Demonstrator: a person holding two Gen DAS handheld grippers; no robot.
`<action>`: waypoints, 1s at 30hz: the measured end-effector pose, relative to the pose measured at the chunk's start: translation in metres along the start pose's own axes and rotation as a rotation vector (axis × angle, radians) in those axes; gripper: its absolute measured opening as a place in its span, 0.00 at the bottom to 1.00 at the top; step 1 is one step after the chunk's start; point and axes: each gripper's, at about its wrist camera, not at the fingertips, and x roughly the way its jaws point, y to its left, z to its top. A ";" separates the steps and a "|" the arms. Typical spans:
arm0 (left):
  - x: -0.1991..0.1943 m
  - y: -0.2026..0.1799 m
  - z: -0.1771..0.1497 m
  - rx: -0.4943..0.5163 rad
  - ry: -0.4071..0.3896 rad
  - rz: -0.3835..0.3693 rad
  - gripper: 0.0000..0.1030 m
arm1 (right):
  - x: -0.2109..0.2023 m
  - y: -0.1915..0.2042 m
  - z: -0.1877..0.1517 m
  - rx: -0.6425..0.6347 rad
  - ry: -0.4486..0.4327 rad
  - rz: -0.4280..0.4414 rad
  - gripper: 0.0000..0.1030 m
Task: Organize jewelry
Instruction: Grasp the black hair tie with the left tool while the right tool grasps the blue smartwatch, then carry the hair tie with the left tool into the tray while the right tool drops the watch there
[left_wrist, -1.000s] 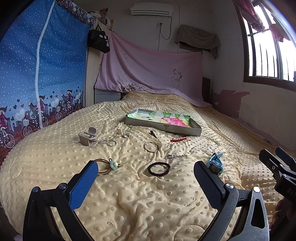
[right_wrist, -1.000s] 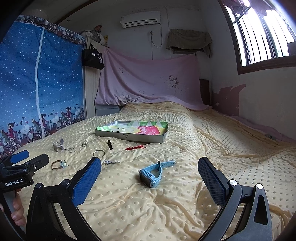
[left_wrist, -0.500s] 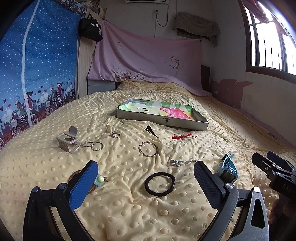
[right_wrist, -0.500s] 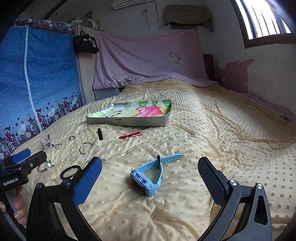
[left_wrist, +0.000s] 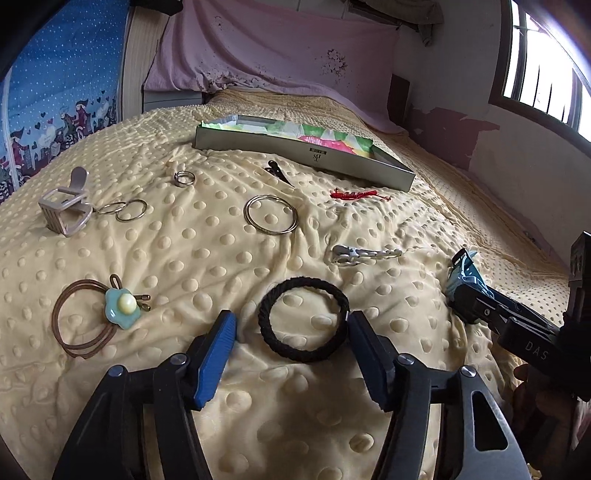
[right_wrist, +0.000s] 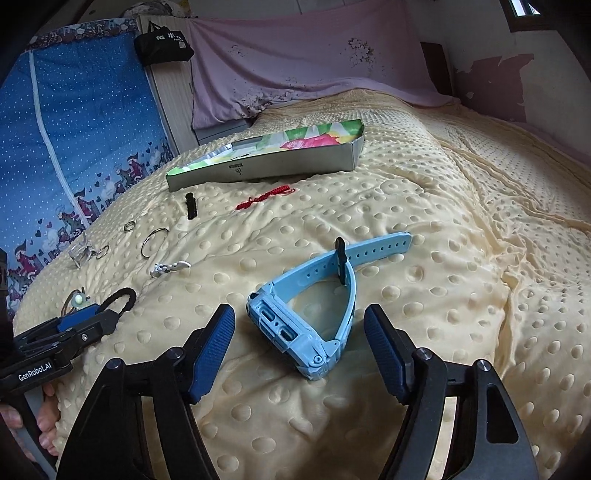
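Observation:
A black braided hair tie (left_wrist: 334, 293) lies flat on the yellow dotted bedspread, between the fingers of my left gripper (left_wrist: 291, 323). Its jaws are closing: the right pad is at the tie's edge and the left pad is still apart. A light blue wristwatch (right_wrist: 273, 317) rests on its side between the fingers of my right gripper (right_wrist: 299, 317). Those jaws are closing too, with a gap on both sides. An open grey box (left_wrist: 258, 142) with a colourful lining sits farther up the bed.
Spread across the bedspread are a silver bangle (left_wrist: 270, 214), a red cord bracelet (left_wrist: 354, 194), a silver hair clip (left_wrist: 362, 254), a dark clip (left_wrist: 277, 171), small rings (left_wrist: 125, 209), a beige claw clip (left_wrist: 64, 210) and a brown flower hair tie (left_wrist: 118, 308). A wall stands on the right.
Both grippers have come down and forward over the bed, and their jaws have narrowed. The hair tie now lies between the left fingers, the watch between the right ones.

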 end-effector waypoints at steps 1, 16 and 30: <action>0.002 0.000 0.000 -0.003 0.005 -0.004 0.57 | 0.003 0.001 0.000 -0.003 0.006 0.009 0.63; 0.004 -0.009 -0.004 0.044 0.010 -0.043 0.08 | 0.005 0.011 -0.008 -0.047 -0.006 0.038 0.42; -0.020 -0.029 0.005 0.167 -0.052 -0.013 0.06 | -0.019 0.051 -0.008 -0.249 -0.090 0.040 0.40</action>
